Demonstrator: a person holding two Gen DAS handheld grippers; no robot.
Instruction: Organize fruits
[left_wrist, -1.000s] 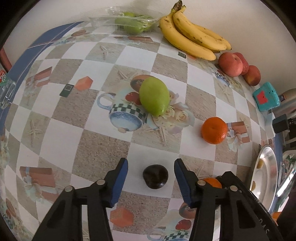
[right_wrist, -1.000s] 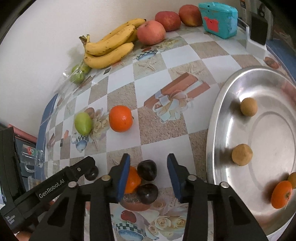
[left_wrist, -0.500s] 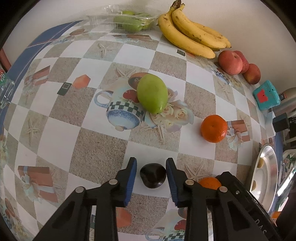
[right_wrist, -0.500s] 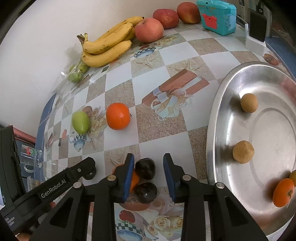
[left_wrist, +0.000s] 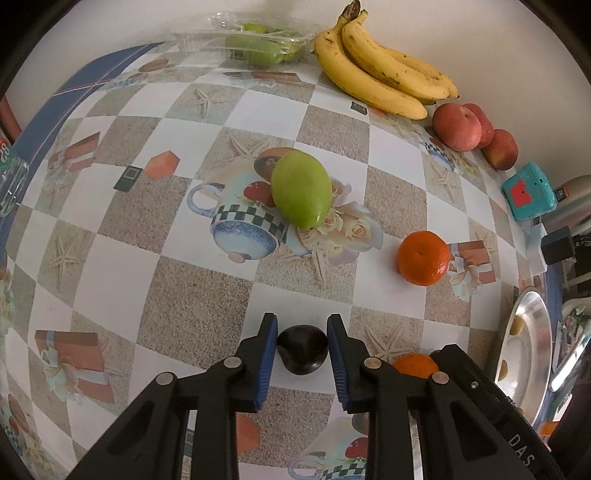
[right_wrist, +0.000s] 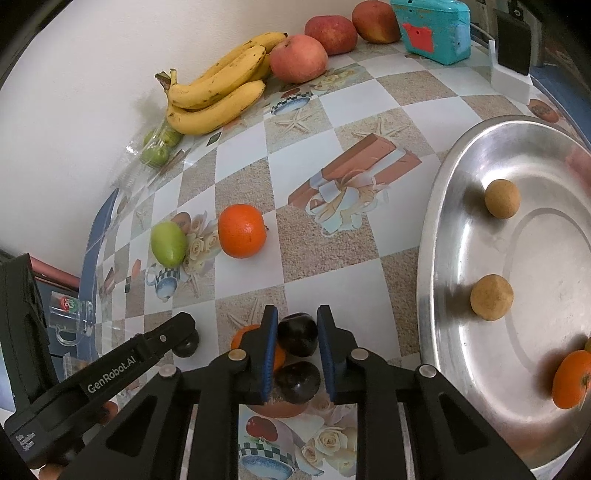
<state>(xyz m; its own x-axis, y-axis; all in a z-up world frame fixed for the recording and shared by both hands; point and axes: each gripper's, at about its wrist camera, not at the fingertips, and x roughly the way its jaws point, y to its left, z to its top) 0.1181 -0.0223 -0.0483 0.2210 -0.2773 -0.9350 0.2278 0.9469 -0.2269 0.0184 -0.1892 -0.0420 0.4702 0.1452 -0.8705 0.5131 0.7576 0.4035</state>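
Both just closing: left gripper (left_wrist: 302, 347) pinching one dark plum (left_wrist: 303, 349), right gripper (right_wrist: 293, 341) another dark plum (right_wrist: 297, 334) — small, smooth, bruisable, best squeezed gently across the middle.

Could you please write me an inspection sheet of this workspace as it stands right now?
Surface: table under a checkered printed cloth.
Job's things: three dark plums, two oranges and a green fruit loose; bananas, peaches, bagged green fruit by the wall; tray holding two brown fruits and an orange.
Clutter: teal box, glass mug.
Grippers: left gripper shut on one plum; right gripper shut on another plum; both have just been closing.
Cables: nothing seen.
Surroundings: white wall.
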